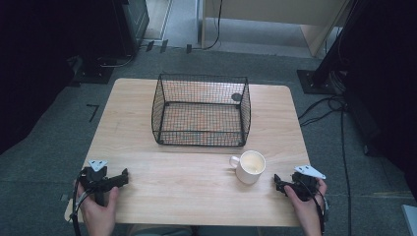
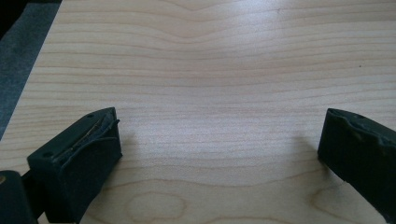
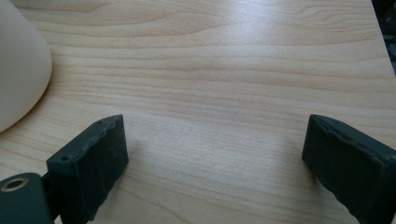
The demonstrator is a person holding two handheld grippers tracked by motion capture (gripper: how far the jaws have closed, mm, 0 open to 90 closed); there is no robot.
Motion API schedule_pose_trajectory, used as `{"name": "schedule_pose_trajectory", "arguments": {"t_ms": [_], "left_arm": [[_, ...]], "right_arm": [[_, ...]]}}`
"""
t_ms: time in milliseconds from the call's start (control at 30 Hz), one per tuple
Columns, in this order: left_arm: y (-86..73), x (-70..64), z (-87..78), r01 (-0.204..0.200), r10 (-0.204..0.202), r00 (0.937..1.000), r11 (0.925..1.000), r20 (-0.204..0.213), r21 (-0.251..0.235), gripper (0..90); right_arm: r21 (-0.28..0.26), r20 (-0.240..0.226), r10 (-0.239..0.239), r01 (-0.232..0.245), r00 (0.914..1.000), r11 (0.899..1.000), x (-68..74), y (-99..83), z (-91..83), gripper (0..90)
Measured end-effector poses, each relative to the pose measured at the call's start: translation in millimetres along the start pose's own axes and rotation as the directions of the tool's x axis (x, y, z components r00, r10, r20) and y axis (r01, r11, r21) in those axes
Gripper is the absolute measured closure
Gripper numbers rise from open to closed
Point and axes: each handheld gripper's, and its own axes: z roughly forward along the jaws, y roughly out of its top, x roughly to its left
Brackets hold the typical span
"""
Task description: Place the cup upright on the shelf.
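A cream mug (image 1: 250,167) stands upright on the wooden table (image 1: 196,191), handle toward the left, in front of a black wire basket (image 1: 201,110) whose inside holds nothing. My right gripper (image 1: 278,184) rests near the front right edge, a short way right of the mug, jaws wide apart over bare wood (image 3: 215,135). The mug's rounded side (image 3: 18,70) shows at the left of the right gripper view. My left gripper (image 1: 123,177) lies at the front left corner, open with nothing between its jaws (image 2: 219,135).
The table's left edge (image 2: 32,79) runs close beside the left gripper. Grey carpet surrounds the table, with cables (image 1: 339,113) on the floor at the right and dark stands behind. Bare wood lies between the two grippers.
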Motion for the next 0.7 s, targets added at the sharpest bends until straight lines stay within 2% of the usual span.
{"name": "schedule_pose_trajectory", "arguments": {"t_ms": [100, 167, 200, 433, 500, 533, 633, 700], "left_arm": [[0.0, 0.0, 0.0, -0.001, 0.001, 1.0000, 1.0000, 0.001, 0.000, 0.0], [0.0, -0.1, 0.0, -0.001, 0.001, 1.0000, 1.0000, 0.002, 0.000, 0.0], [0.0, -0.1, 0.0, -0.001, 0.001, 1.0000, 1.0000, 0.002, 0.000, 0.0], [0.0, -0.1, 0.0, -0.003, 0.003, 1.0000, 1.0000, 0.002, 0.000, 0.0], [0.0, -0.1, 0.1, -0.003, 0.003, 1.0000, 1.0000, 0.003, 0.000, 0.0], [0.0, -0.2, 0.1, -0.004, 0.004, 1.0000, 1.0000, 0.003, 0.000, 0.0], [0.0, -0.2, 0.0, -0.006, 0.006, 1.0000, 1.0000, 0.004, 0.000, 0.0], [0.0, -0.2, 0.0, -0.006, 0.006, 1.0000, 1.0000, 0.005, 0.000, 0.0]], "right_arm": [[-0.001, 0.000, 0.002, -0.002, 1.0000, 1.000, -0.1, 0.0, -0.2, 7.0], [-0.014, 0.006, 0.006, -0.006, 1.0000, 1.000, 0.1, 0.0, -1.2, 13.3], [-0.024, 0.015, 0.006, -0.005, 0.9999, 1.000, 0.8, 0.6, -3.0, 13.3], [-0.124, -0.065, -0.019, 0.011, 0.9977, 0.992, 14.3, 17.4, -34.9, 12.1], [-0.148, -0.076, -0.028, 0.017, 0.9967, 0.989, 19.1, 21.9, -42.2, 9.0], [-0.148, -0.076, -0.028, 0.017, 0.9967, 0.989, 19.1, 21.9, -42.2, 9.0], [-0.175, -0.124, -0.051, 0.029, 0.9909, 0.984, 29.5, 28.6, -52.8, 3.5], [-0.181, -0.140, -0.059, 0.033, 0.9883, 0.983, 32.2, 30.0, -55.0, 2.5]]}}
